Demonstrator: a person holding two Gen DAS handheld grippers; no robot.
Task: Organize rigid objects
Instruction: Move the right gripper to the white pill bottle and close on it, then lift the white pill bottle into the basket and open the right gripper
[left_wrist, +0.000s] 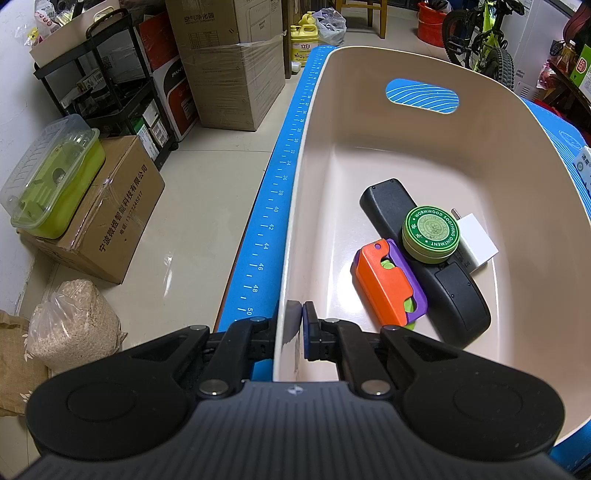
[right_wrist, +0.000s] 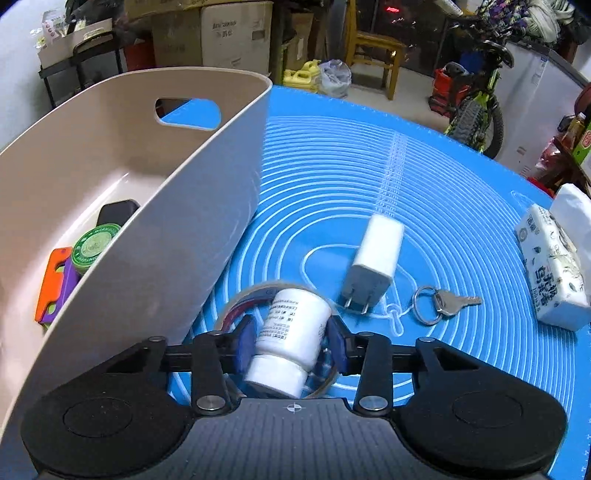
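Observation:
My left gripper (left_wrist: 300, 325) is shut on the near left wall of the beige basket (left_wrist: 369, 50). Inside the basket lie a black remote (left_wrist: 454, 295), a green ointment tin (left_wrist: 430, 236) on top of it, a white charger (left_wrist: 478, 247) and an orange-and-purple toy (left_wrist: 388, 284). In the right wrist view my right gripper (right_wrist: 291, 345) has its blue pads against both sides of a white bottle (right_wrist: 291, 325). The bottle lies tilted, cap toward me, over a clear tape roll (right_wrist: 236, 302) on the blue mat (right_wrist: 443, 184), just right of the basket wall (right_wrist: 184, 229).
On the mat to the right of the bottle lie a white plug charger (right_wrist: 373, 266), a key on a ring (right_wrist: 447, 299) and a tissue pack (right_wrist: 554, 273). Cardboard boxes (left_wrist: 229, 62), a black rack and a bicycle (right_wrist: 476, 99) stand on the floor beyond the table.

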